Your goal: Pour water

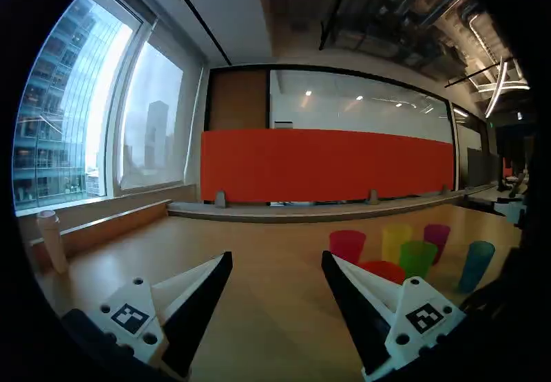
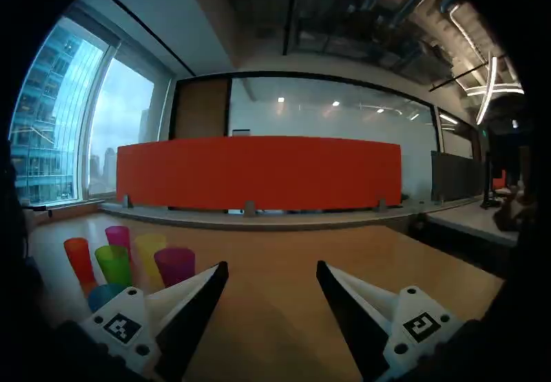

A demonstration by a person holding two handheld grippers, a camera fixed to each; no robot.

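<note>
The left gripper (image 1: 275,255), white plastic wedge fingers with black inner faces, is held level and spread wide on nothing, and the matching right gripper (image 2: 271,265) likewise, jaws parted, empty, pointing straight ahead.

Six translucent plastic cups, all upright, bunched close together on the wooden table (image 1: 275,306). In the left gripper view they sit lower right of frame. Back row is crimson cup (image 1: 346,244), yellow cup (image 1: 396,241), magenta cup (image 1: 436,239). Green cup (image 1: 417,257) and teal cup (image 1: 476,265) are nearer. Red cup (image 1: 382,270) is lowest, only its top showing. In the right gripper view the bunch sits lower left. Contents can't be told.
</note>
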